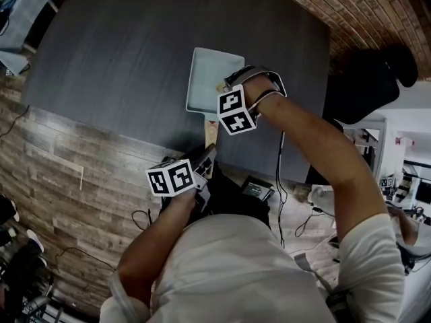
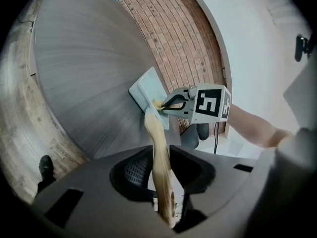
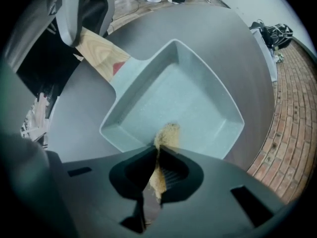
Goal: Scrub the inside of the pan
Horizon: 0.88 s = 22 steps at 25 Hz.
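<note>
A square pale blue-grey pan lies on the dark grey table, with its wooden handle pointing toward me. My left gripper is shut on that handle near its end. My right gripper is shut on a tan scrub pad. It points steeply down, and the pad's tip is inside the pan, at the wall nearest the handle. In the head view the right gripper hangs over the pan's near right side. The left gripper sits at the table's front edge.
The table's front edge runs close to my body, with wood-plank floor beyond it. A black chair stands at the right of the table. Cables trail on the floor. Brick paving lies at the far right.
</note>
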Each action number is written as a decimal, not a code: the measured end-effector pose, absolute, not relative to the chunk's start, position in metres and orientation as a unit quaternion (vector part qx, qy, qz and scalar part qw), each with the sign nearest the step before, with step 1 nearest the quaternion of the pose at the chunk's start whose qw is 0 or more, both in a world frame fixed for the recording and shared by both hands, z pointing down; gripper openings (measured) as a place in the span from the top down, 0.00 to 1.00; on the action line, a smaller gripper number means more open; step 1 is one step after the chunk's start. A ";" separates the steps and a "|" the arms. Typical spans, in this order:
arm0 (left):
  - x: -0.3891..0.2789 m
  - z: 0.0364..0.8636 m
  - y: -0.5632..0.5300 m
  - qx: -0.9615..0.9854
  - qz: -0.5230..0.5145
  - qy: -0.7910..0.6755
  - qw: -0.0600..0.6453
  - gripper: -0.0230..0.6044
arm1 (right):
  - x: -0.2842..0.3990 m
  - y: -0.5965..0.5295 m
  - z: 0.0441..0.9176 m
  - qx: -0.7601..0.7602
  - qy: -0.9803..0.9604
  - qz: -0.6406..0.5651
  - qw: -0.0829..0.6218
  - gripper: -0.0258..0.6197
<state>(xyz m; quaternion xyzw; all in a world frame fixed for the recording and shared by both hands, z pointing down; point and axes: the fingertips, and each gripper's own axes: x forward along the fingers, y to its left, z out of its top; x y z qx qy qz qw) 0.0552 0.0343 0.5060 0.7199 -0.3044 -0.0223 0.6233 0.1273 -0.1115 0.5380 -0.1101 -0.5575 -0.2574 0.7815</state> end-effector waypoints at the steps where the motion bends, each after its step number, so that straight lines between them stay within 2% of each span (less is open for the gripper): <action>1: 0.055 0.506 0.034 0.720 -0.022 -0.306 0.622 0.78 | 0.127 -0.108 0.538 -0.107 -0.565 -0.247 0.780 0.91; 11: 0.052 0.506 0.031 0.720 -0.022 -0.320 0.615 0.78 | 0.118 -0.081 0.535 -0.069 -0.637 -0.136 0.755 0.91; 22: 0.053 0.505 0.030 0.721 -0.018 -0.313 0.618 0.78 | 0.099 -0.057 0.524 0.004 -0.726 0.111 0.679 0.91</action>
